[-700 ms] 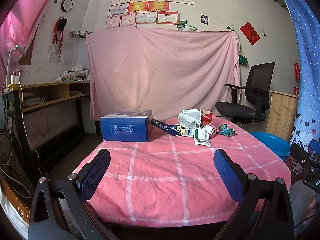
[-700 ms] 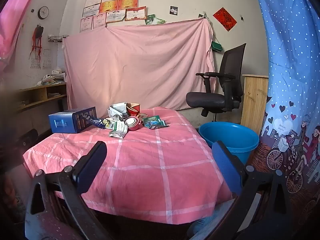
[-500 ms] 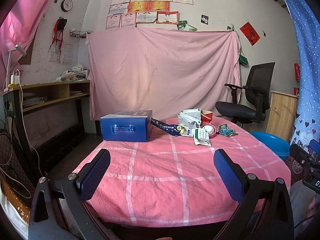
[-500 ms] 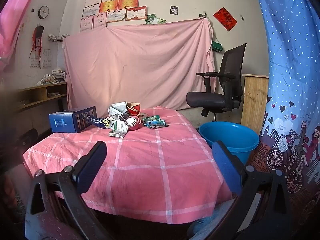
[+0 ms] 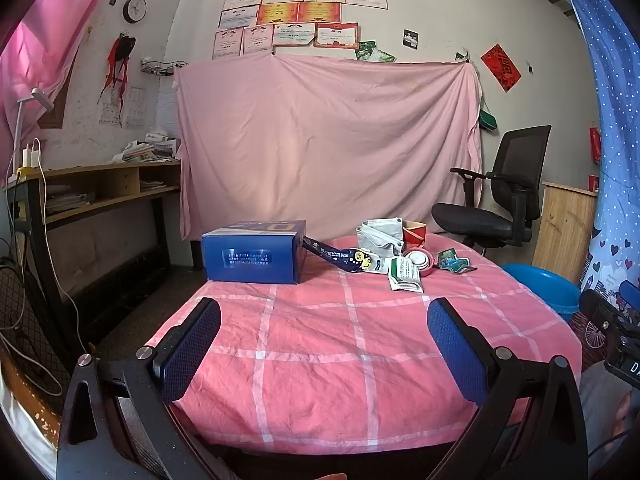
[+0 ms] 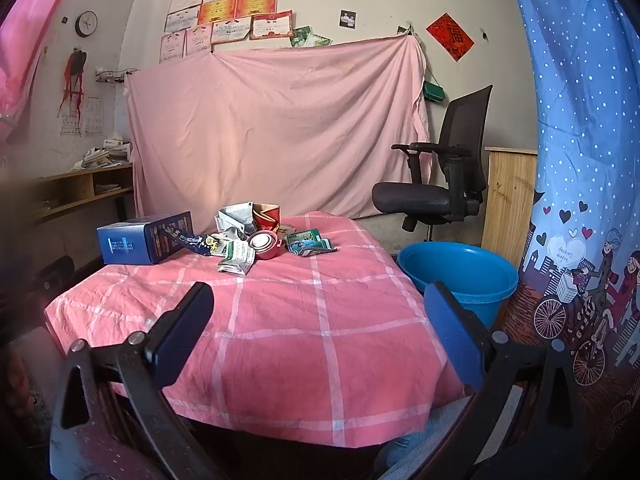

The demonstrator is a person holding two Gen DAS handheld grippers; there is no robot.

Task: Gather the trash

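A heap of trash lies at the far side of the pink checked table (image 5: 320, 344): a blue carton (image 5: 254, 251), a dark blue wrapper (image 5: 340, 255), a white-green packet (image 5: 405, 274), a grey crumpled bag (image 5: 380, 233), a red cup (image 5: 418, 259) and green packets (image 5: 454, 260). The same heap shows in the right wrist view, with the carton (image 6: 144, 238) and the packet (image 6: 237, 257). My left gripper (image 5: 324, 320) is open and empty near the front edge. My right gripper (image 6: 320, 308) is open and empty, also far from the heap.
A blue plastic basin (image 6: 460, 276) stands on the floor right of the table (image 6: 320, 320). A black office chair (image 6: 440, 184) is behind it. A wooden shelf desk (image 5: 92, 196) runs along the left wall. A pink sheet hangs at the back.
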